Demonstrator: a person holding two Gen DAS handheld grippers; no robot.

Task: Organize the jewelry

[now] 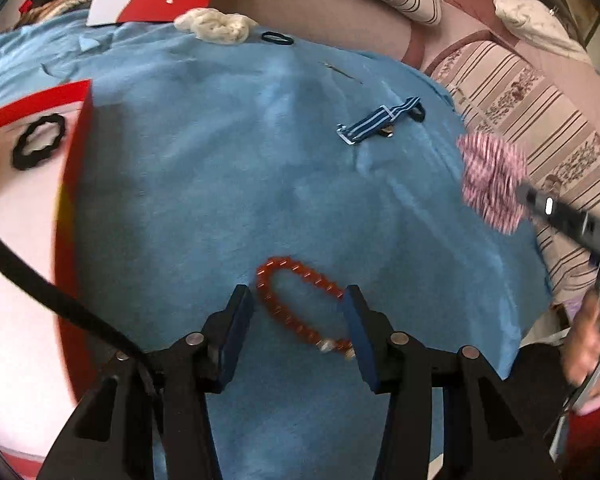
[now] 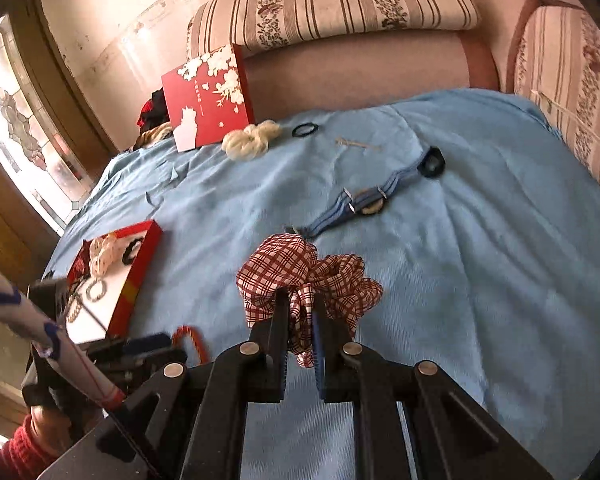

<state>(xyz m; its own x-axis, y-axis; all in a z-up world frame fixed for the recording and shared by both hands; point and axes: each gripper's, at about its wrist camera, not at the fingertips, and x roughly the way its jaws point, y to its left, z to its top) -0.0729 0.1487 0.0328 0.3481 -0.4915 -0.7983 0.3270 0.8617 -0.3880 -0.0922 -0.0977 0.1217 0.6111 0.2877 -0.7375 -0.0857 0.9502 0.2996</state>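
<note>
A red bead bracelet (image 1: 269,303) lies on the blue cloth (image 1: 220,180) between the fingers of my left gripper (image 1: 298,292). That gripper is open, its blue pads standing close on either side of the beads. My right gripper (image 2: 302,300) is shut on a red-and-white checked scrunchie (image 2: 292,264), lifted above the cloth. In the left wrist view the same scrunchie (image 1: 490,176) hangs blurred at the right. The open red box (image 2: 140,276) holds a black scrunchie (image 1: 38,148) and other pieces.
A blue striped watch strap (image 2: 364,200) with a black hair tie at its end lies mid-cloth. Further back are a thin black hair tie (image 2: 305,129), a cream scrunchie (image 2: 252,138) and the red lid (image 2: 208,100) leaning on the sofa. Striped cushions (image 2: 340,0) border the cloth.
</note>
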